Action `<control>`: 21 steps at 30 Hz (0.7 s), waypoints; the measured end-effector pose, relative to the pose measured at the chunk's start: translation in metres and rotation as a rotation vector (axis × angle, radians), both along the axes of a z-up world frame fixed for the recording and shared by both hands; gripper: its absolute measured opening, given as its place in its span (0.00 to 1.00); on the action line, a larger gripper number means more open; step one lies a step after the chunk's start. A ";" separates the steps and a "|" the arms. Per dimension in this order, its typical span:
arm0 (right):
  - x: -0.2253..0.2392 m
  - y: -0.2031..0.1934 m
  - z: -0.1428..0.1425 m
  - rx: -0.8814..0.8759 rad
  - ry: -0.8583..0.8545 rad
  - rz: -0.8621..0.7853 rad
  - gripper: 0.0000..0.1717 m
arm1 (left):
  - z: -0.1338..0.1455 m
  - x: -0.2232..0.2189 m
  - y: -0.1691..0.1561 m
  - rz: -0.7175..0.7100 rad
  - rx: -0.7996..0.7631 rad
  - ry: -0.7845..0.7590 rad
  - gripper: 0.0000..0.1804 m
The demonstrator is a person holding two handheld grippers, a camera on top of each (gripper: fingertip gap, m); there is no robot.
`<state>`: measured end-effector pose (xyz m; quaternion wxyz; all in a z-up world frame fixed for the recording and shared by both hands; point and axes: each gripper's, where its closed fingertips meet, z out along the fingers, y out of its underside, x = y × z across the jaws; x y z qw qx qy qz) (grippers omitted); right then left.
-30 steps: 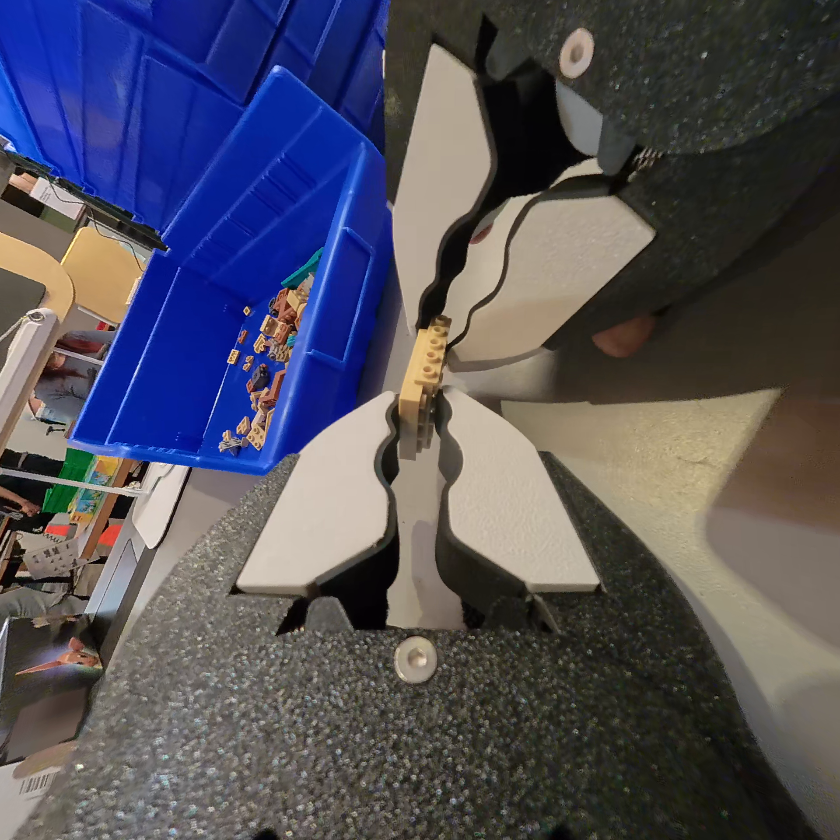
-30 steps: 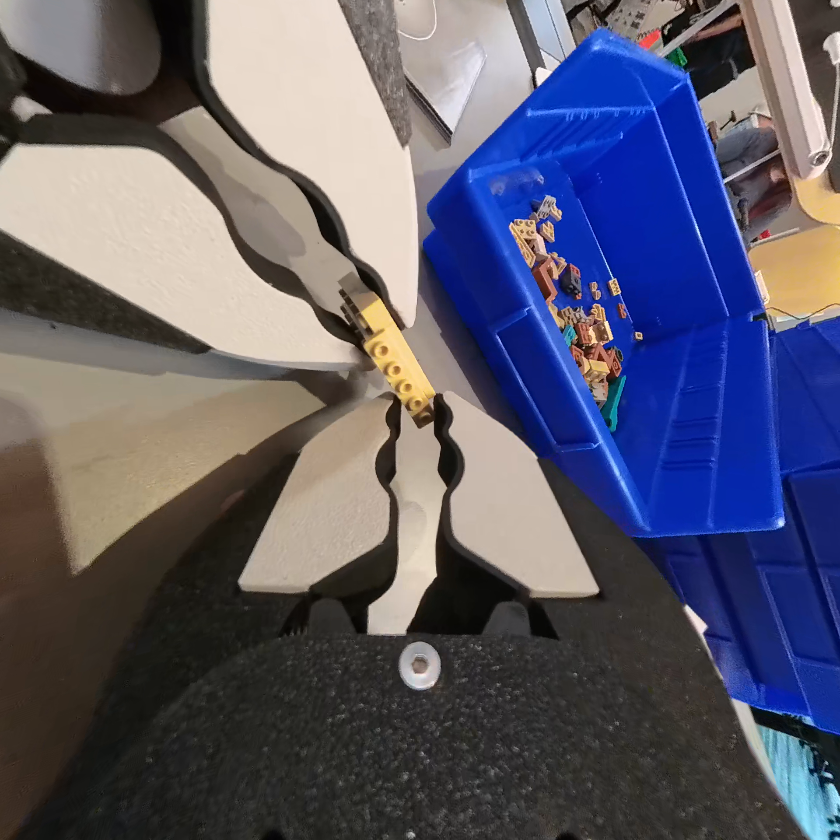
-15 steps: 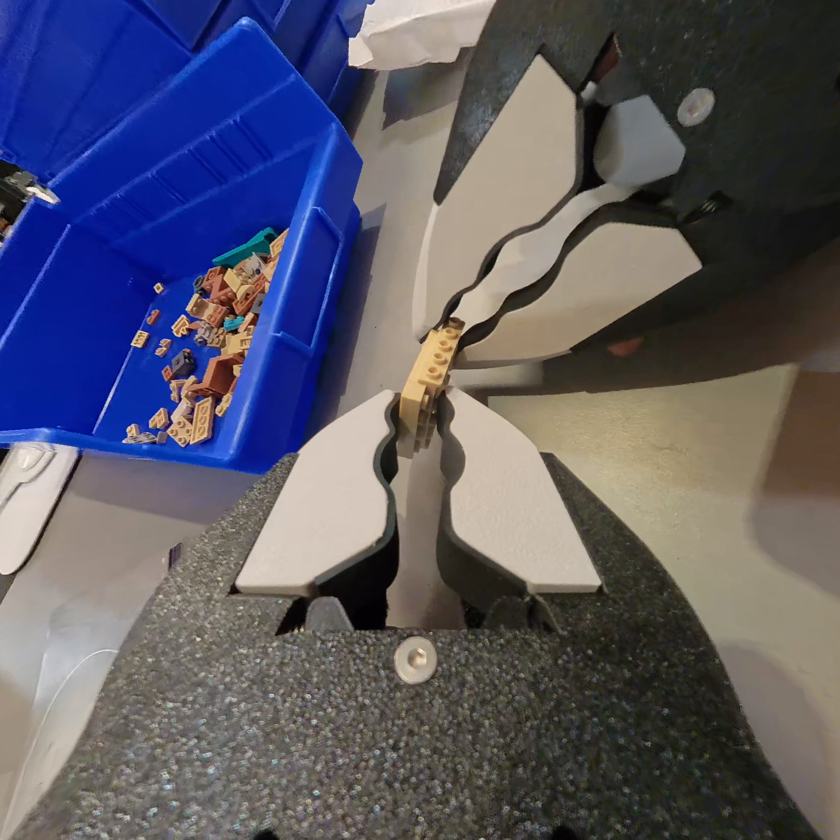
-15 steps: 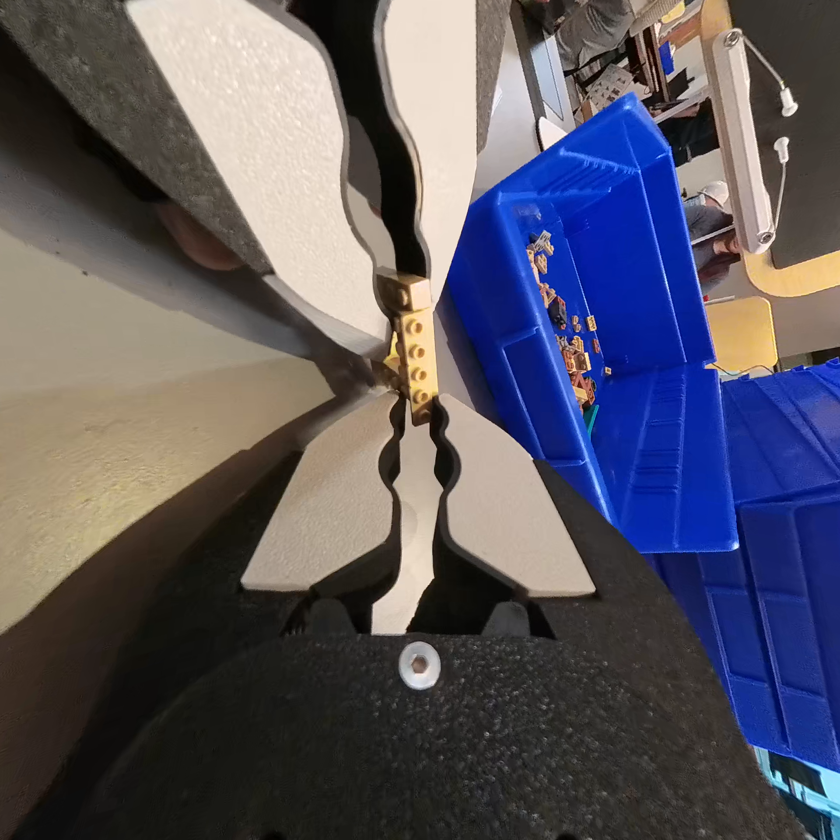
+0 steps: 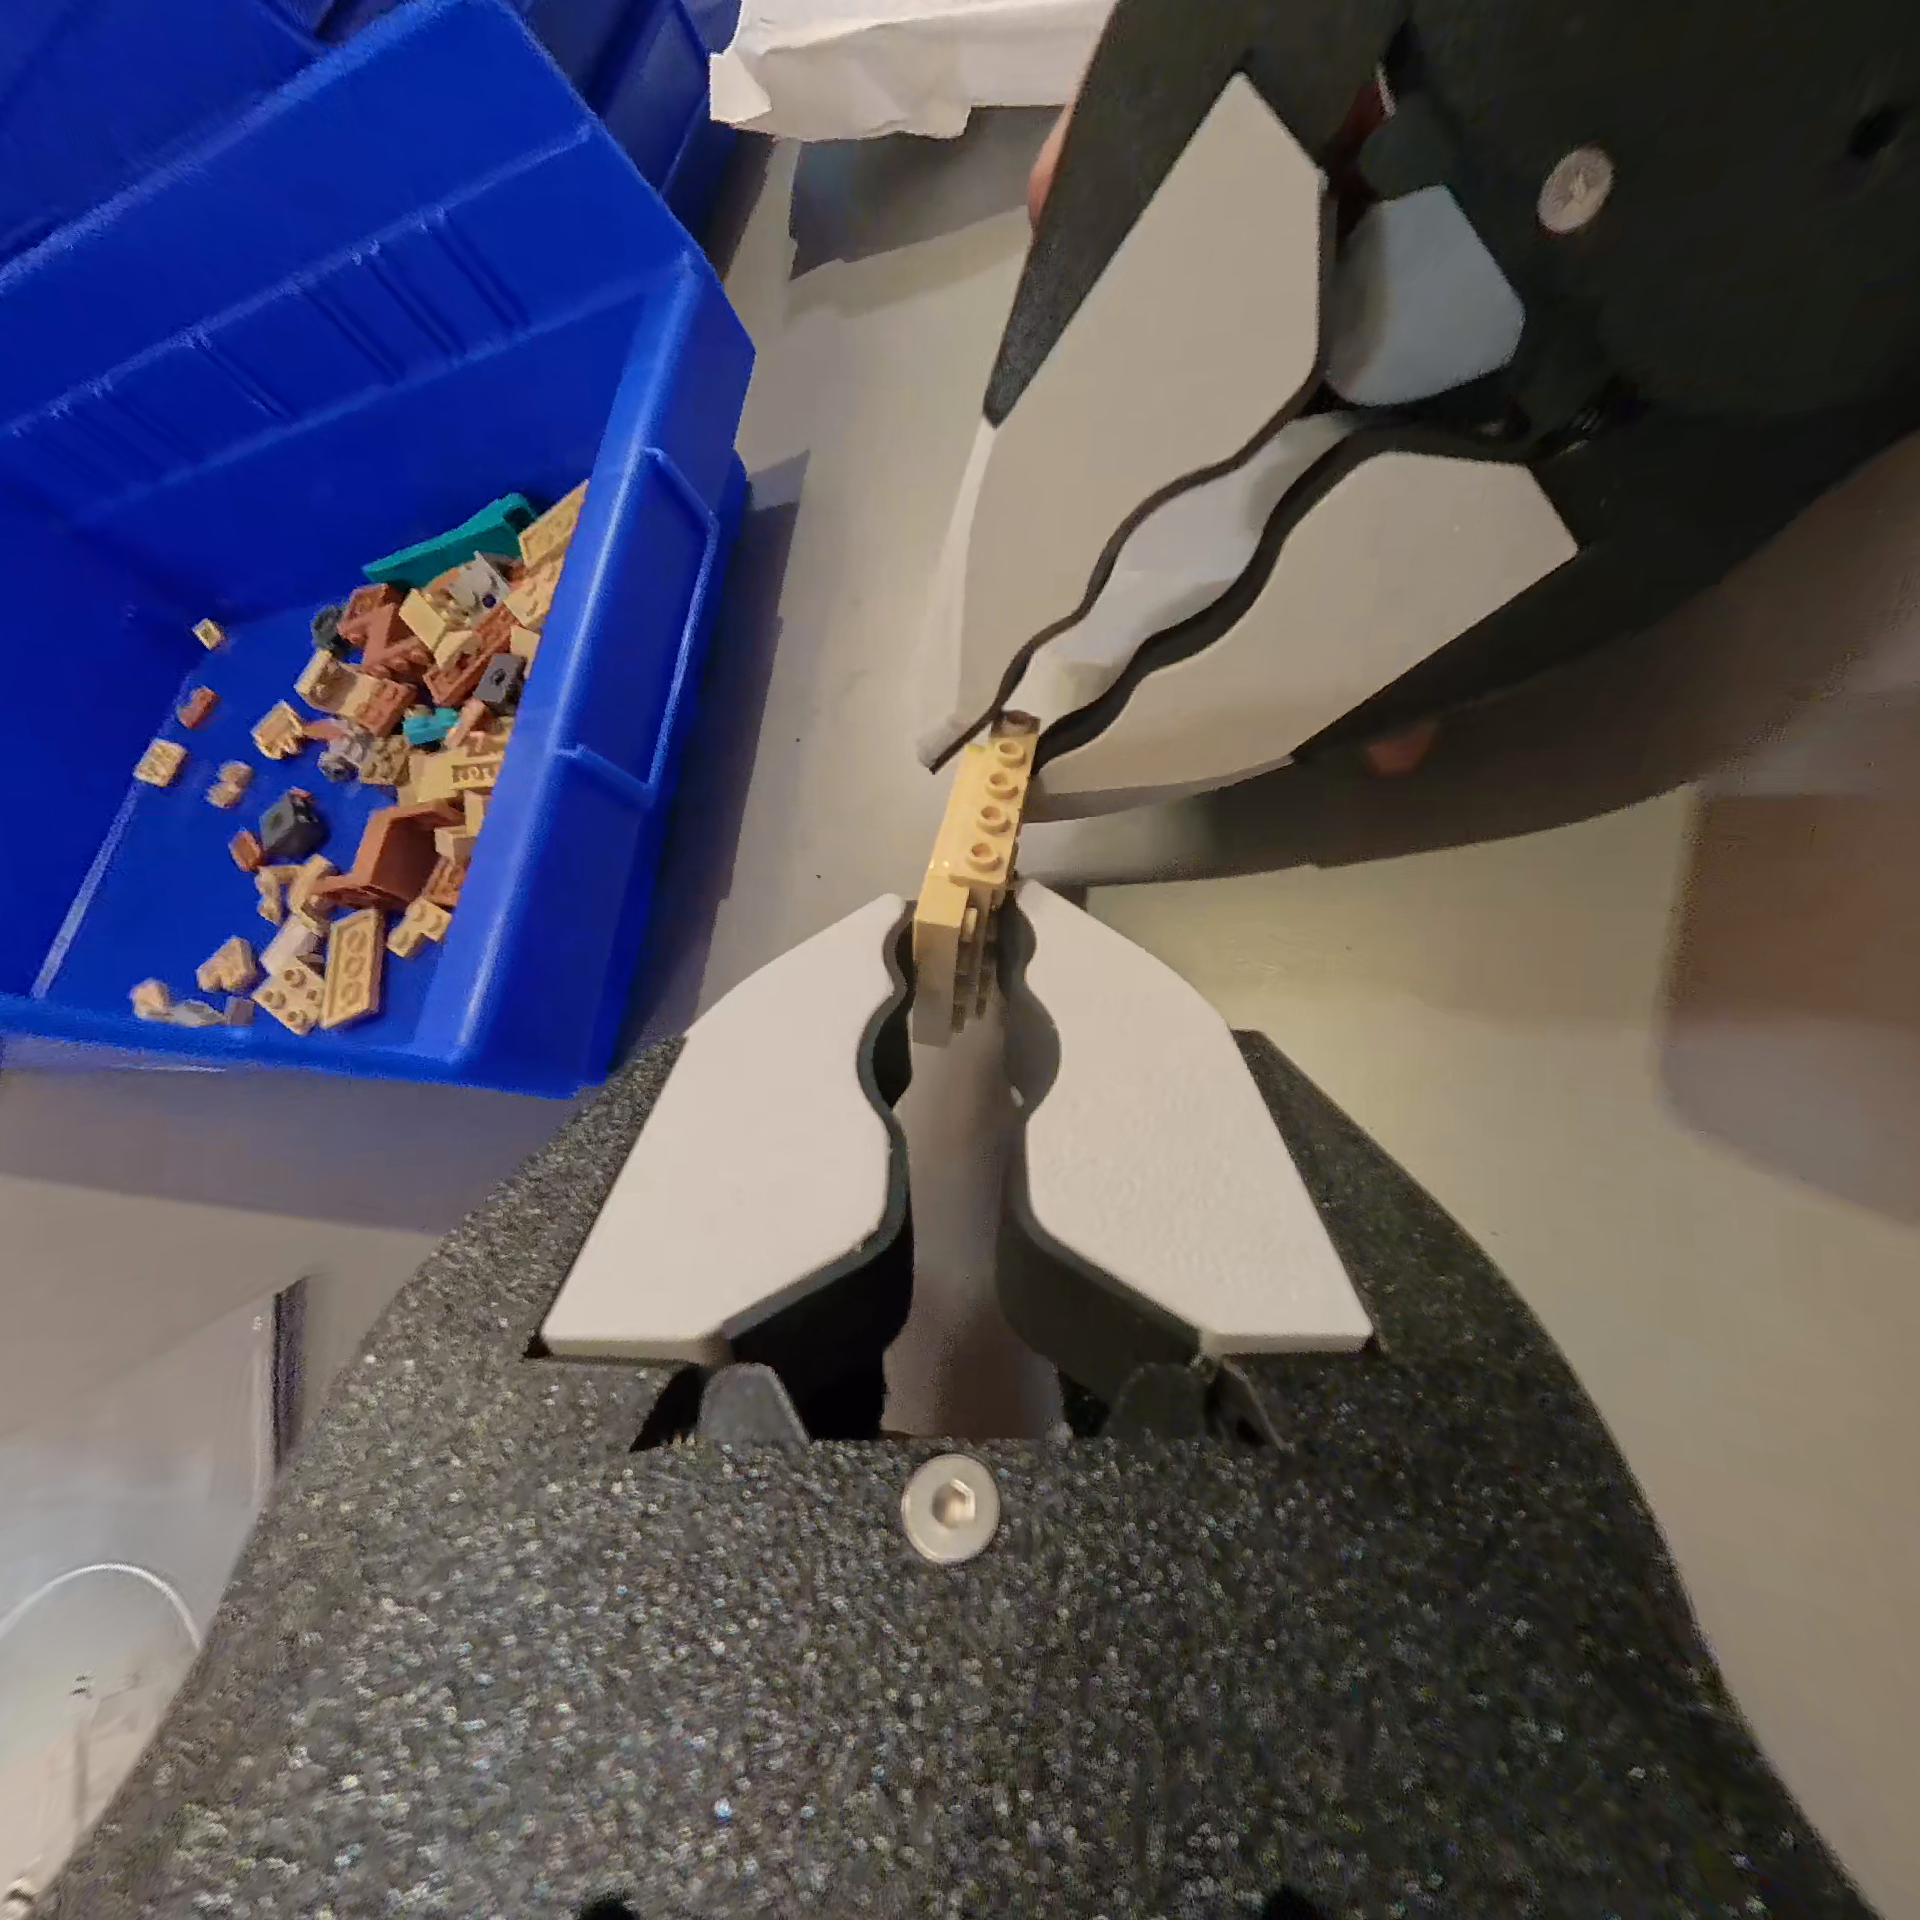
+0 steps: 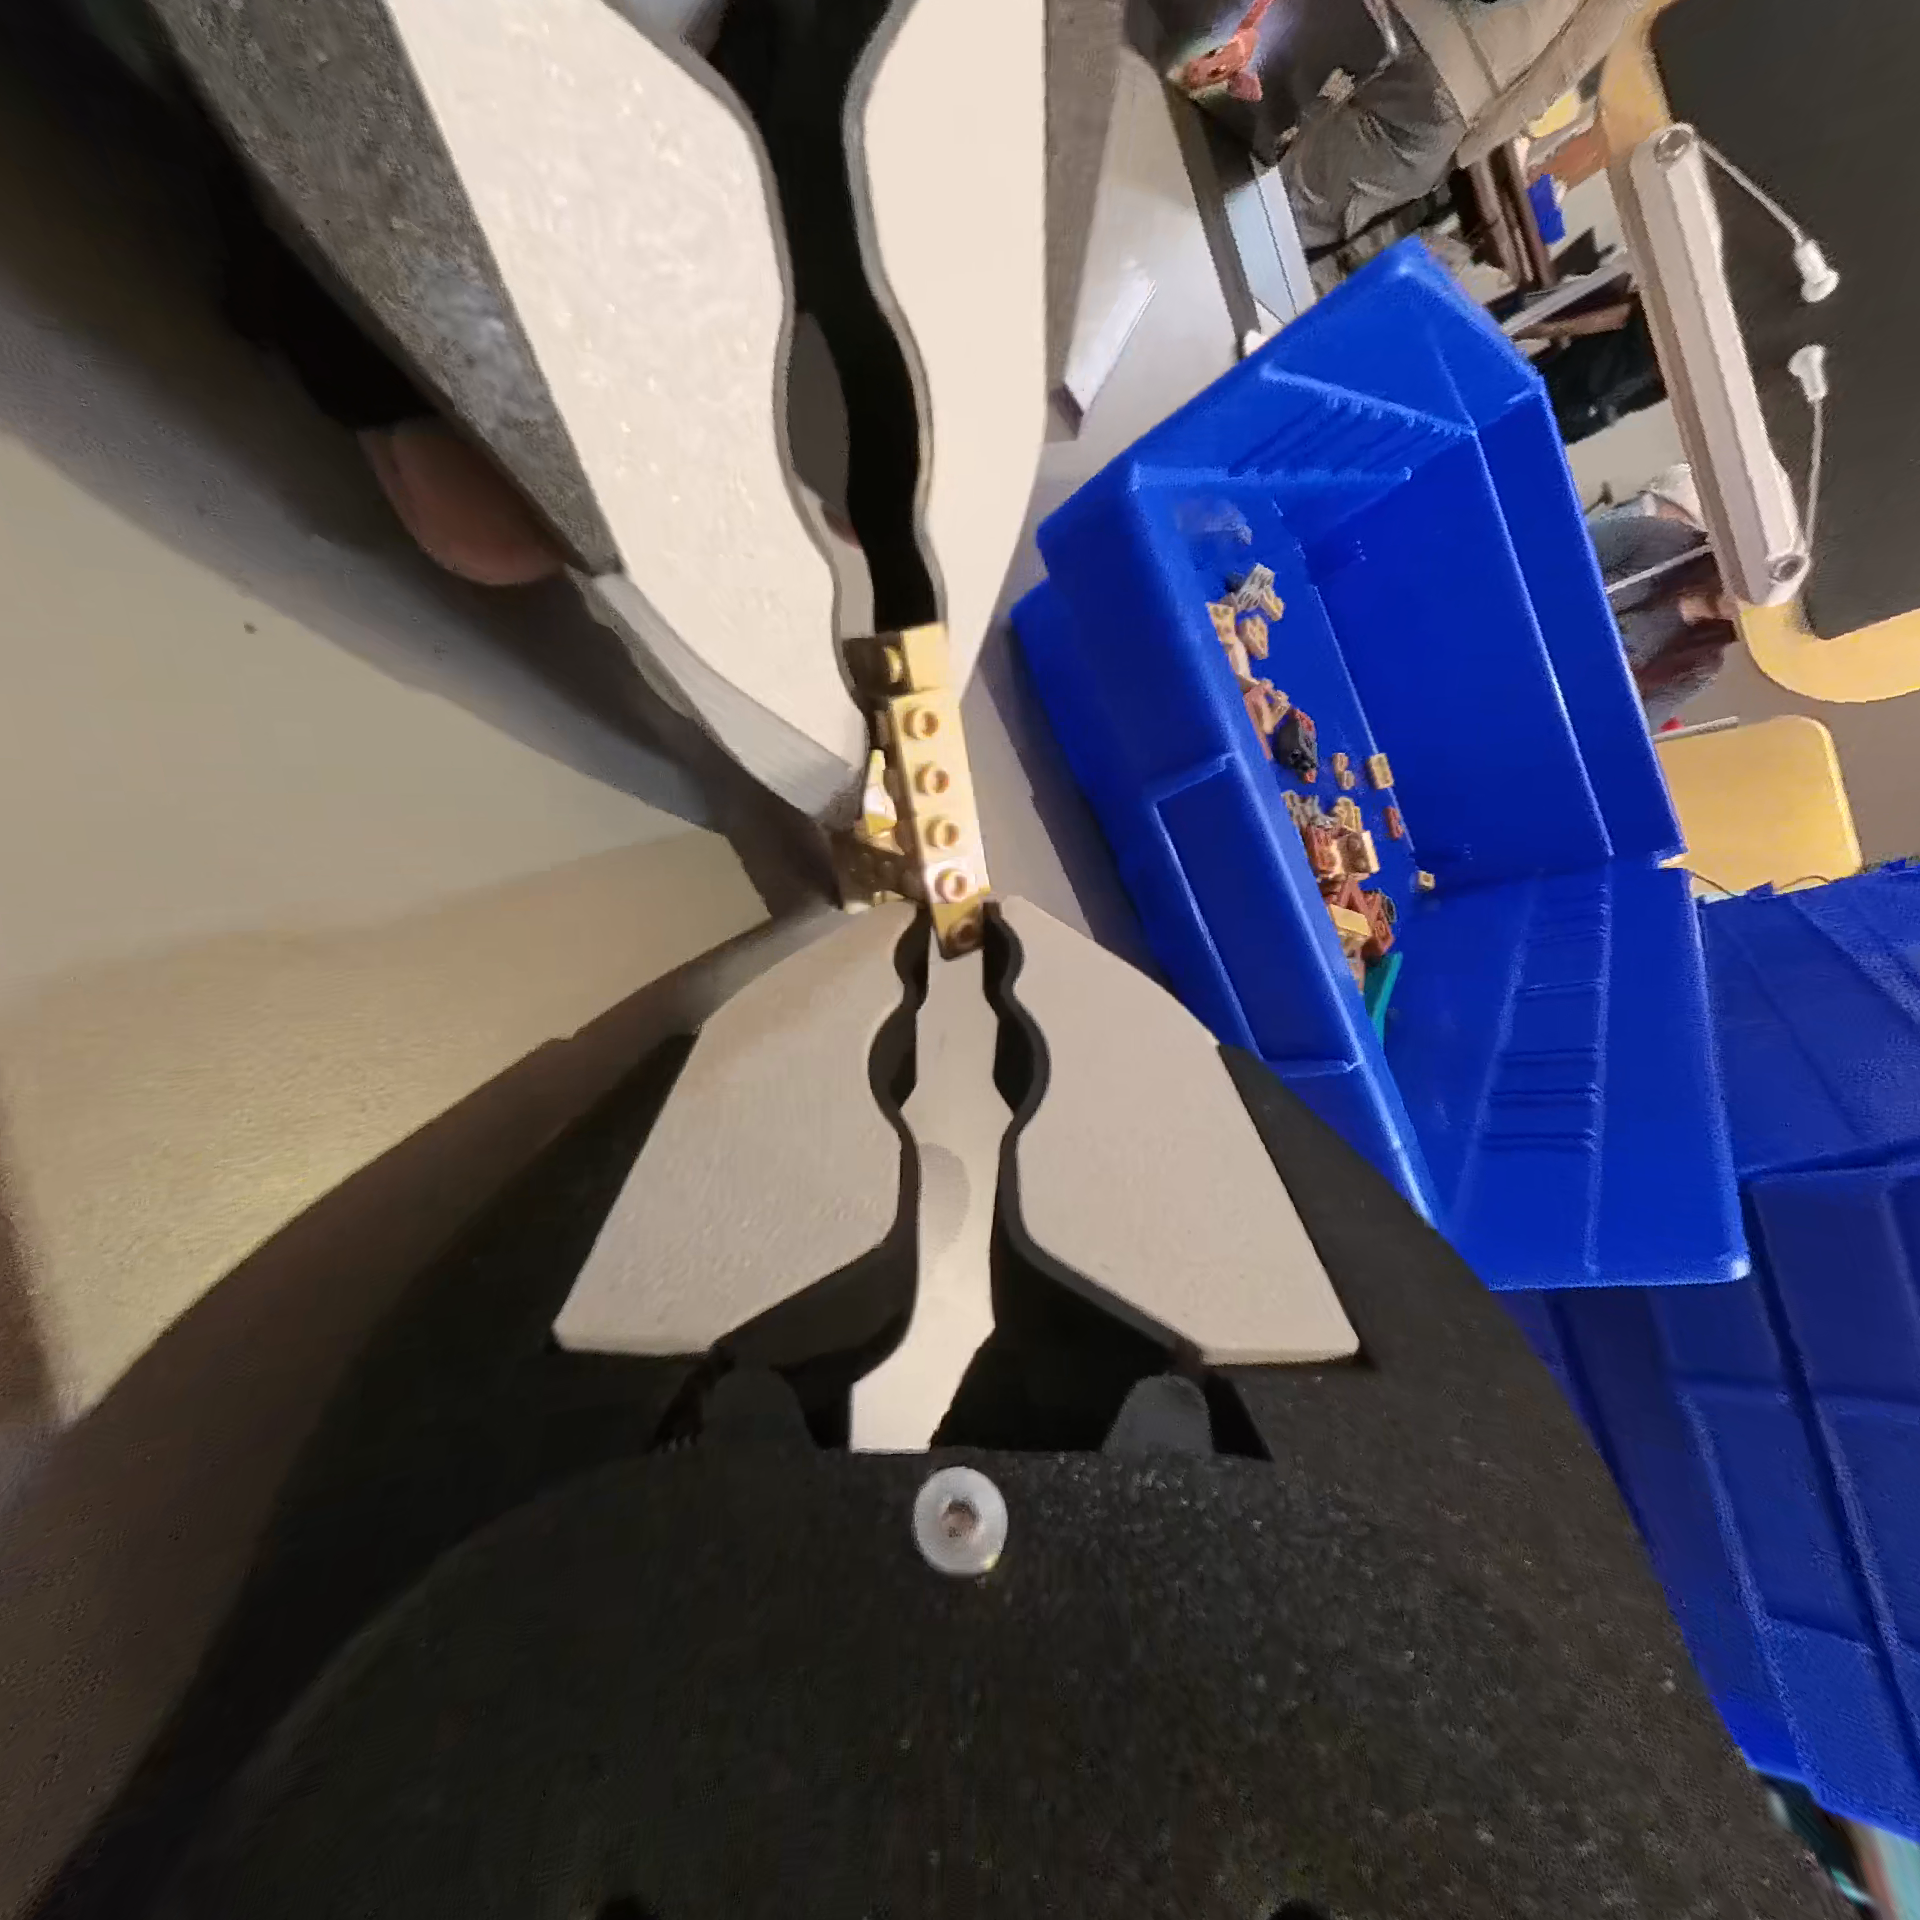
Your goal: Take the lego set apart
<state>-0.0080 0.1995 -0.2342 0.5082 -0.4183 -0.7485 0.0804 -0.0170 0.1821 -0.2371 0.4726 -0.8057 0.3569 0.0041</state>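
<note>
Grey bench (image 5: pixel 1351 1039) carries a blue bin (image 5: pixel 582 831) of loose bricks (image 5: pixel 395 790) near one edge. Beside the bin, above the bench, the two tongs meet tip to tip. The left tongs (image 5: pixel 961 935) pinch a tan brick stack (image 5: pixel 951 966); the right tongs (image 6: pixel 958 925) pinch the far end of the tan studded bar (image 6: pixel 930 800) joined to it.

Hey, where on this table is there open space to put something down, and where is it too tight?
Bare grey table lies right of the left gripper, below the right gripper. A narrow strip runs between the blue bin and the grippers. Crowded: both grippers clamp one tan brick assembly; loose bricks fill the bin.
</note>
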 end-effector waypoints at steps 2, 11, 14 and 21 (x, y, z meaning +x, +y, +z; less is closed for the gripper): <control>-0.003 0.002 0.002 -0.049 0.018 0.028 0.06 | 0.000 -0.002 0.001 0.014 -0.040 -0.049 0.07; -0.010 -0.021 0.015 0.079 0.070 0.244 0.12 | -0.001 -0.002 -0.007 0.019 -0.204 -0.238 0.07; -0.013 -0.023 0.011 0.021 0.049 0.254 0.08 | -0.004 0.005 -0.013 -0.036 -0.235 -0.235 0.07; -0.010 -0.010 0.018 -0.401 0.051 0.168 0.07 | 0.016 0.001 -0.014 -0.060 -0.184 -0.381 0.16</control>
